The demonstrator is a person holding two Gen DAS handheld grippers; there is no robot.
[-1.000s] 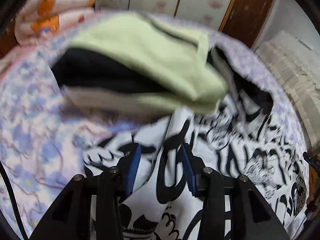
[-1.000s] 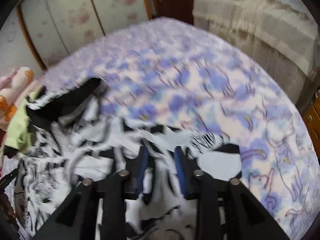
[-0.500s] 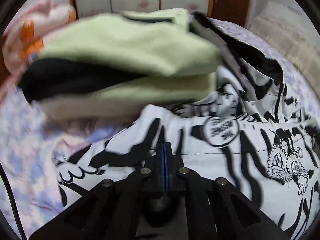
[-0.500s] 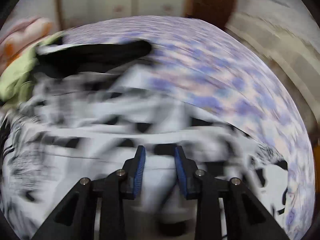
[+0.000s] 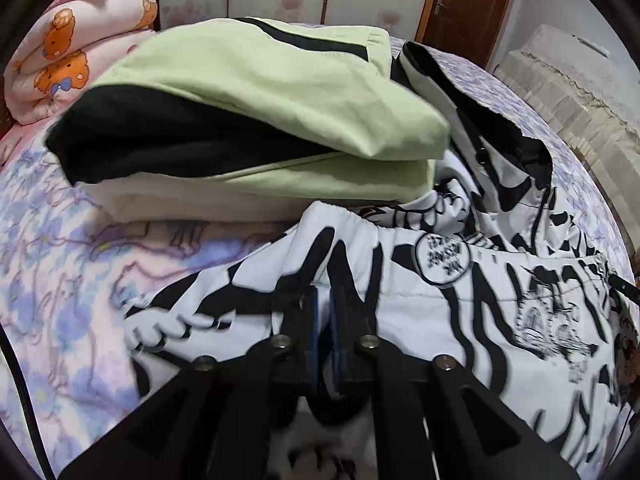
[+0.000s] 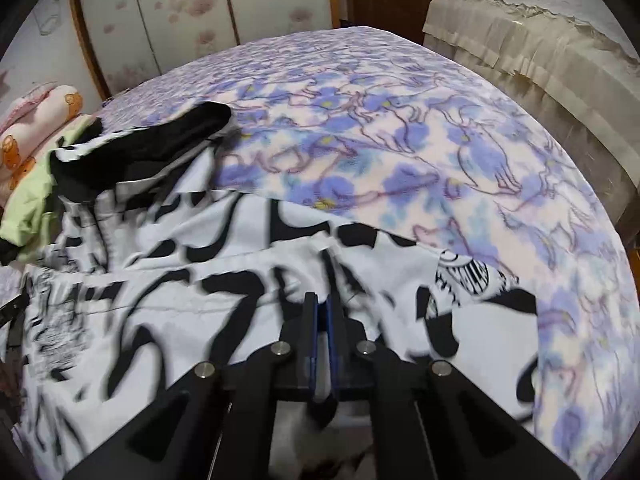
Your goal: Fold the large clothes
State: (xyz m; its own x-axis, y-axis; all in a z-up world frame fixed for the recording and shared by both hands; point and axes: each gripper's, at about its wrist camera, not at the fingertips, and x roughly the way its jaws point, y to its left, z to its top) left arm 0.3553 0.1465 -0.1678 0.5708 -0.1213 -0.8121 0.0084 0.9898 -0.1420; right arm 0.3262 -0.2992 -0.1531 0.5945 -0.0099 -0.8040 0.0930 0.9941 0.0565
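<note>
A large white garment with bold black print lies spread on the floral bedspread; its black-lined hood lies at the far right. My left gripper is shut on the garment's fabric near its gathered cuff. In the right wrist view the same garment covers the near left, its hood far left. My right gripper is shut on the garment's fabric close to its right edge.
A folded stack of light green and black clothes sits just beyond the garment, also at the left edge of the right wrist view. A pink bear-print quilt lies rolled behind. A beige-covered piece of furniture and a brown door stand past the bed.
Both grippers were open a second ago; the left closed on the fabric first, then the right closed too. Both views swung across the garment.
</note>
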